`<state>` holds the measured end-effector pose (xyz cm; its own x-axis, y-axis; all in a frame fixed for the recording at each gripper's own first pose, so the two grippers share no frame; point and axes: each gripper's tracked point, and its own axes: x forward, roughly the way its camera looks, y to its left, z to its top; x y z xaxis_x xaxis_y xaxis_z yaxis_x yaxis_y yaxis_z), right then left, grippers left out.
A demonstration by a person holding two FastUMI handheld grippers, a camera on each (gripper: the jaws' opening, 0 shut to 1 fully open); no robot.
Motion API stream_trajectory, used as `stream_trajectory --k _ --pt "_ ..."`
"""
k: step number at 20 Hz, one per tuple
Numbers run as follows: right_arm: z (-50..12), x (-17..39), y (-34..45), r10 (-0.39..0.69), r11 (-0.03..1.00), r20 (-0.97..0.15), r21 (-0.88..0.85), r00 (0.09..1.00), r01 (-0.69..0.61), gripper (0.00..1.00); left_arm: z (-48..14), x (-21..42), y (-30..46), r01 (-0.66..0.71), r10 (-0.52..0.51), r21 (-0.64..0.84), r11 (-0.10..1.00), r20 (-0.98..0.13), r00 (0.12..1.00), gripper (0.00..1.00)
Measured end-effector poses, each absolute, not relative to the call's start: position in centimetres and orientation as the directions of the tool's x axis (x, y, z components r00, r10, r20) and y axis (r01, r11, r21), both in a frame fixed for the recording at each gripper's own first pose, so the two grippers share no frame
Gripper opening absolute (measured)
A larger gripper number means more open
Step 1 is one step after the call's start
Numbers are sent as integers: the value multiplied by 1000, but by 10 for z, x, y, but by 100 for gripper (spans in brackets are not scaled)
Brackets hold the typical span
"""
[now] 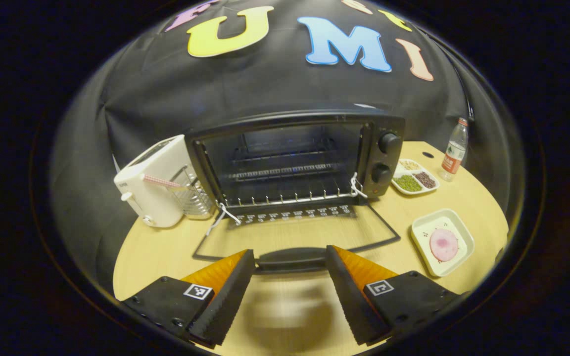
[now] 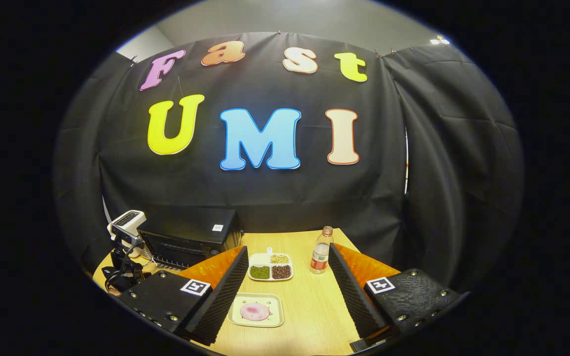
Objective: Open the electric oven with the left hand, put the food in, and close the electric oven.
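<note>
Left gripper view: black electric oven (image 1: 295,163) w/ glass door (image 1: 295,232) folded flat onto the round wooden desk (image 1: 166,247), cavity and wire rack exposed. Left gripper (image 1: 290,269) is spread wide, its fingers either side of the door's black handle (image 1: 290,259), pinching nothing. Food: pink round slice (image 1: 444,244) on a cream square plate (image 1: 458,227), right of the oven. Judgement: opening looks done, so move this gripper clear of the door.

Right gripper view: right gripper (image 2: 285,284) released, empty, above the plate, which lies right of the oven. Next: descend square over the plate, pinch the slice's edge gently, keep it level into the cavity.
</note>
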<state>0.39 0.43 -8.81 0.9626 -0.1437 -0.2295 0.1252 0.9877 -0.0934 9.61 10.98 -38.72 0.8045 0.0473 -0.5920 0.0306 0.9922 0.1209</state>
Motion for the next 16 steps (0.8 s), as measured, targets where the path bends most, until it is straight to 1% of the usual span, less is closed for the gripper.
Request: stream_trajectory --k 1,2,3,4,5,6,8,9,13,16 --pt "-91 6 3 -143 988 -241 -91 960 125 99 -371 100 110 19 48 115 993 -551 833 100" --pt "-97 7 2 -136 989 -259 -86 956 118 99 -351 101 109 13 47 113 993 -511 859 97" --pt "-104 9 1 -122 992 -285 -78 951 104 99 -327 104 109 12 42 112 994 -466 884 97" --pt "-114 11 -1 -109 993 -315 -78 943 89 99 -304 107 106 11 36 109 994 -419 907 100" --pt "-121 14 -3 -98 994 -342 -80 935 75 95 -280 109 104 10 31 106 994 -373 927 97" --pt "-130 17 -3 -80 996 -369 -71 926 58 99 -255 108 101 8 24 97 995 -331 943 97" --pt "-151 26 -3 -34 999 -437 -21 899 28 99 -205 104 95 2 13 61 998 -239 971 91" --pt "-162 30 -4 -13 1000 -476 6 879 18 99 -181 101 93 -1 10 44 999 -199 980 100" --pt "-213 42 -4 70 994 -630 110 773 0 99 -91 81 89 -9 9 -9 1000 -45 999 100" --pt "-253 48 -7 107 989 -734 147 671 3 99 -41 63 91 -23 24 -36 999 30 999 100"
